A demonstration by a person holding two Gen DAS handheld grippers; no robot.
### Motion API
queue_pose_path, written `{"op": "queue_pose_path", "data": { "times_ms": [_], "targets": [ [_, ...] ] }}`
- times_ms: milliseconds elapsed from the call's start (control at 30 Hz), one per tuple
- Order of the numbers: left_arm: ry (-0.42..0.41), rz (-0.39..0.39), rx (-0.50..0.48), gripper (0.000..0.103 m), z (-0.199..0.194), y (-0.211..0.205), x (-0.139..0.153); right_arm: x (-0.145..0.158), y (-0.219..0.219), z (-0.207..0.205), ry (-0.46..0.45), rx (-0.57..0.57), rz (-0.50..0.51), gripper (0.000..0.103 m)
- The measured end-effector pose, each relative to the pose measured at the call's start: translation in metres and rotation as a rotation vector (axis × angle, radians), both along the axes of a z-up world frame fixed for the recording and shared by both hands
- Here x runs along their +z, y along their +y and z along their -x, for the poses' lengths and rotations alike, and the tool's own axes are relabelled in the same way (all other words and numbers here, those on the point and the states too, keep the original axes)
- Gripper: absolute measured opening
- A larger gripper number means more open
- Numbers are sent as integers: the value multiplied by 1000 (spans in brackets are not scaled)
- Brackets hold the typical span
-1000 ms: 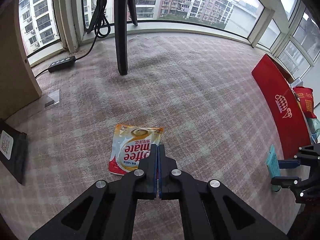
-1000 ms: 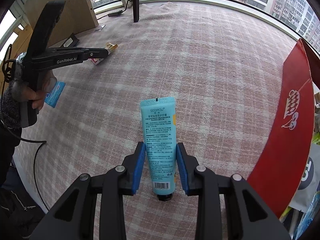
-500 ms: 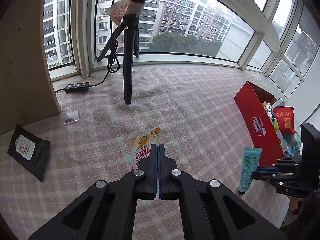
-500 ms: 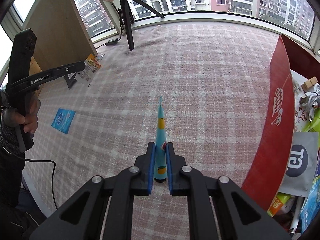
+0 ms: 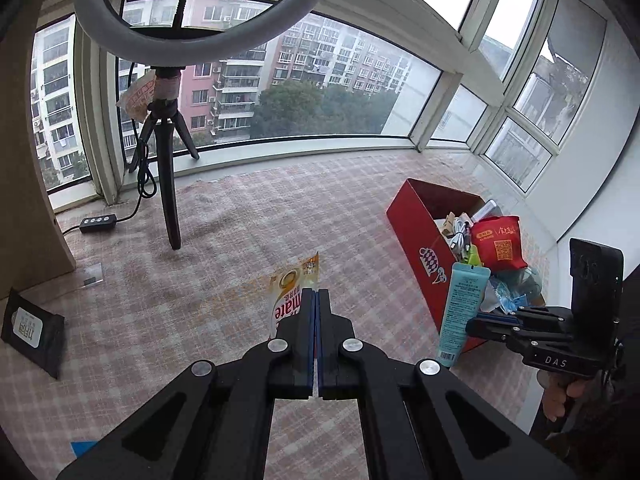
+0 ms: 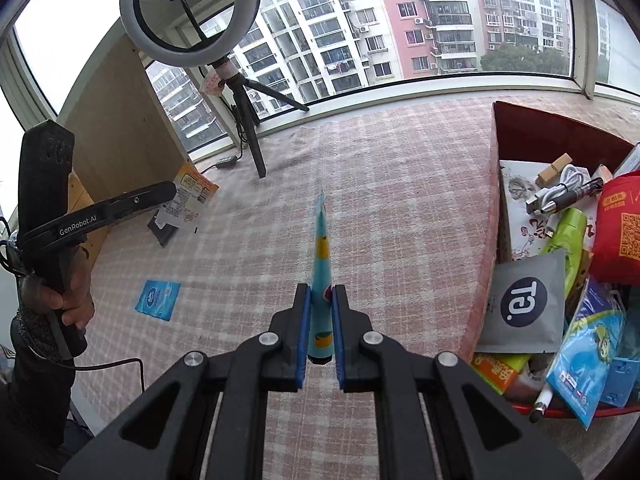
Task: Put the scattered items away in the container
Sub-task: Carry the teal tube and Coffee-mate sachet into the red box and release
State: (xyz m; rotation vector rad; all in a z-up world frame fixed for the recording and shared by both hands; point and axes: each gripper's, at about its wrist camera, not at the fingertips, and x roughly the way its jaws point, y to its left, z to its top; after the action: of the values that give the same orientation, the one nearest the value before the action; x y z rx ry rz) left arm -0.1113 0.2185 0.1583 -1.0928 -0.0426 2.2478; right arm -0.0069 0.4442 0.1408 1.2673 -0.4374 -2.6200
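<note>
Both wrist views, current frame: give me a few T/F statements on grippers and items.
1. The left gripper is shut on the coffee creamer sachet. True.
2. The right gripper is empty. False: it is shut on the teal tube.
3. The red box already holds items. True.
4. The blue sachet lies inside the red box. False: it lies on the checked carpet.

Each camera sits on its gripper, high above the pink checked carpet (image 5: 224,292), facing the big curved windows (image 6: 400,40). Both see the red cardboard box (image 5: 424,240) and the black tripod ring light (image 6: 192,12).
</note>
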Motion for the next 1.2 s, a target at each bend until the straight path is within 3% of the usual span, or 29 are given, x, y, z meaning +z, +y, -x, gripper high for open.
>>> {"op": "queue_pose_path", "data": {
  "times_ms": [433,700,833,900,967,1200],
  "targets": [
    [76,-52,-253,0,-23,147,58,79,110,-90,205,-319,-92,10],
    [109,-83,-333,0,0,246,76,94,157,-59,246,-412,-122,10],
    [72,-18,-293,4,33,292,69,88,182,-12,163,-453,-146,14],
    [51,-48,-285,5,41,290,69,92,192,-10,163,-529,-148,26],
    [67,-75,-288,12,42,279,72,102,196,-21,233,-543,-119,34],
    [76,-85,-245,11,46,239,78,112,194,-36,272,-548,-136,34]
  ]
}}
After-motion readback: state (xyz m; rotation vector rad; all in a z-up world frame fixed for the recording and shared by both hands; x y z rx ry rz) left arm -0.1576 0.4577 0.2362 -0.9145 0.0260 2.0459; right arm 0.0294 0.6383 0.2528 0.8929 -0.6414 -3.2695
